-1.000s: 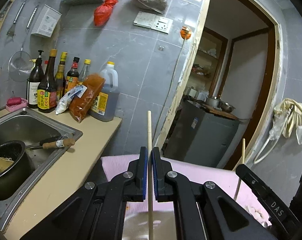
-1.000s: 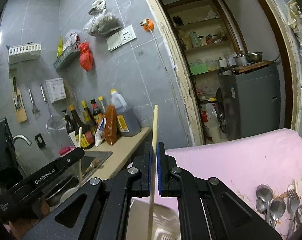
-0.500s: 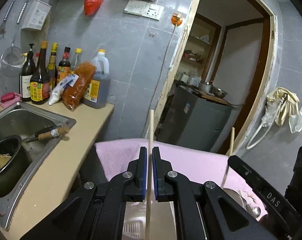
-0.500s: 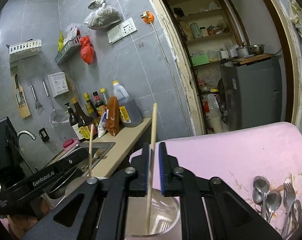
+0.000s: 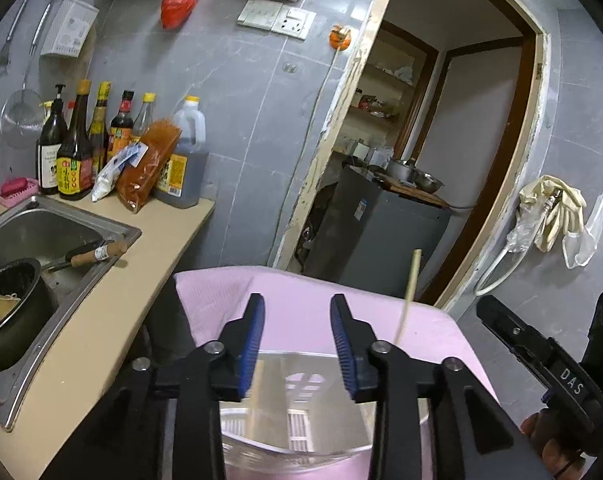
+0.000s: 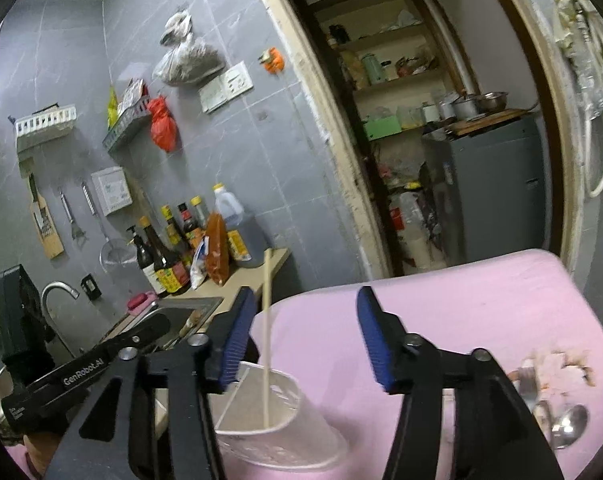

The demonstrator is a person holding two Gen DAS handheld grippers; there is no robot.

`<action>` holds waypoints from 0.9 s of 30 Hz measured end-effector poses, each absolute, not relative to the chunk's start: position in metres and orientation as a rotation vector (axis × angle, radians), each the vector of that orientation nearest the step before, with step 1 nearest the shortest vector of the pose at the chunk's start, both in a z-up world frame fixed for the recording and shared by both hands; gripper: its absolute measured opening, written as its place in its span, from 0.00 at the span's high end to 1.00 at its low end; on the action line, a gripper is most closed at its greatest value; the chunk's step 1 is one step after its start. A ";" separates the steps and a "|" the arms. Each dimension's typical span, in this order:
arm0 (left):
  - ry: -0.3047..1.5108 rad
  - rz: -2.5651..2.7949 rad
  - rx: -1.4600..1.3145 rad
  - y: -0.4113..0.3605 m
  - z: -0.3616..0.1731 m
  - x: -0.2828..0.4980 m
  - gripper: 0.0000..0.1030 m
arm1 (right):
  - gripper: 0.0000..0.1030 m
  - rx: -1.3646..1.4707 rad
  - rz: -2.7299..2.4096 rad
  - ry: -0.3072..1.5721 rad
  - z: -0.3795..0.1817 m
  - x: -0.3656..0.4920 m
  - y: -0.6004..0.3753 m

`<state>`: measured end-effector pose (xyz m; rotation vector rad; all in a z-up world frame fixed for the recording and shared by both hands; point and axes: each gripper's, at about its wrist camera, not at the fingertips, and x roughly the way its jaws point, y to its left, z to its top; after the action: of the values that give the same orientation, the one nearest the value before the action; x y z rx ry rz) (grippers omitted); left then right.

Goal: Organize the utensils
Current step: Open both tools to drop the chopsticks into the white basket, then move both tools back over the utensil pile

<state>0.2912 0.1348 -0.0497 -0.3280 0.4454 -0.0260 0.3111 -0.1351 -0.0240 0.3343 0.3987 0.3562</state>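
- The pink cloth (image 6: 441, 312) covers the tabletop, and everything to be sorted sits on it, with the sink (image 5: 41, 236) off on the left side.
- The clear cup (image 6: 285, 432) stands near the cloth's left end, right under both tools; it is the holder the utensils go into.
- The left tool (image 5: 297, 336) hangs directly over the cup with its jaws opening and nothing between them.
- The right tool (image 6: 305, 336) is also opening, its pads clear of everything; it has let go.
- One chopstick (image 6: 266, 340) stands nearly upright in the cup, leaning just beside the right tool's left pad without being pinched; a second leans low inside.
- The loose spoons (image 6: 569, 428) lie at the cloth's right end, well apart from the cup, handles running roughly away from us. I judge the right tool nearer, so the next reach goes rightward and down.
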 end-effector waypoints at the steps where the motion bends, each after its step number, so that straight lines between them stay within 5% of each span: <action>1: 0.439 -0.028 -0.325 0.131 -0.047 0.289 0.63 | 0.45 0.334 0.346 0.394 -0.021 0.308 -0.142; 11: 0.399 -0.048 -0.299 0.080 -0.027 0.259 0.43 | 0.19 0.299 0.235 0.327 0.000 0.271 -0.212; 21: 0.323 -0.070 -0.223 0.014 -0.017 0.242 0.15 | 0.05 0.216 0.138 0.267 0.014 0.238 -0.269; 27: 0.312 -0.075 -0.187 -0.017 -0.023 0.242 0.07 | 0.01 0.161 0.093 0.280 0.008 0.232 -0.291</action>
<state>0.2419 -0.0174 -0.0230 -0.1865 0.3123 -0.0746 0.2321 -0.2913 0.0079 0.1614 0.2802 0.0933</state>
